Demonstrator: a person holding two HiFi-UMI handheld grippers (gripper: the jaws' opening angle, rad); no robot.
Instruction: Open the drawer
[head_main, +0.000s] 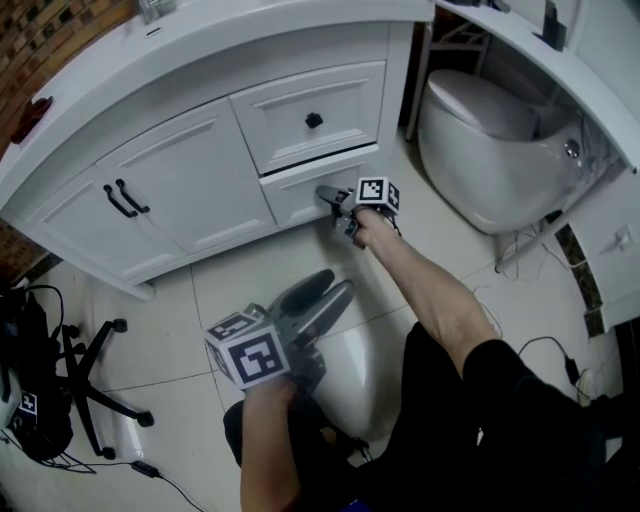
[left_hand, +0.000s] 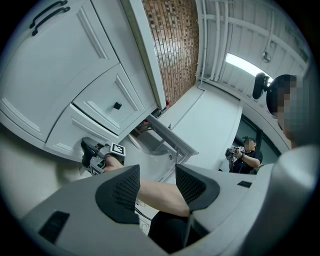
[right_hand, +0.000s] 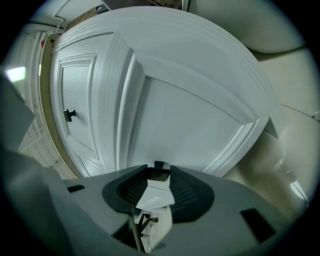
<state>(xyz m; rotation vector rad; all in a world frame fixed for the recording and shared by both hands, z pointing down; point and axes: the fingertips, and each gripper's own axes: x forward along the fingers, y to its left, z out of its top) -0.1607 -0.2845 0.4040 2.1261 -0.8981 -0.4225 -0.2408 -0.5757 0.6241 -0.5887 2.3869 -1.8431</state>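
Far off to the left of both claws, a black wheeled chair base (head_main: 95, 385) sits on the tiled floor (head_main: 240, 275). Next along, up and to the left of the left claw (head_main: 325, 292), are the white cabinet's two doors (head_main: 170, 185) with their black handles. The left claw itself hangs low over the tiles, jaws spread wide with nothing gripped. Through the gap between its pads, only the person's right forearm (left_hand: 160, 192) shows, further off.

Ahead of that claw and to its right, here's the action: the right claw (head_main: 328, 196) is in against the lower drawer (head_main: 295, 198). Look at its own view: the small black knob (right_hand: 159, 171) sits right at the tips, a pad pressed on either side, jaws closed down to the knob's width. The drawer front fills the space straight ahead of the claw, and a dark gap runs along its top edge. Just above the claw is the upper drawer (head_main: 285, 110), well apart from the jaws. To the right of the right claw, close by on the floor, stands a white toilet (head_main: 490, 150).
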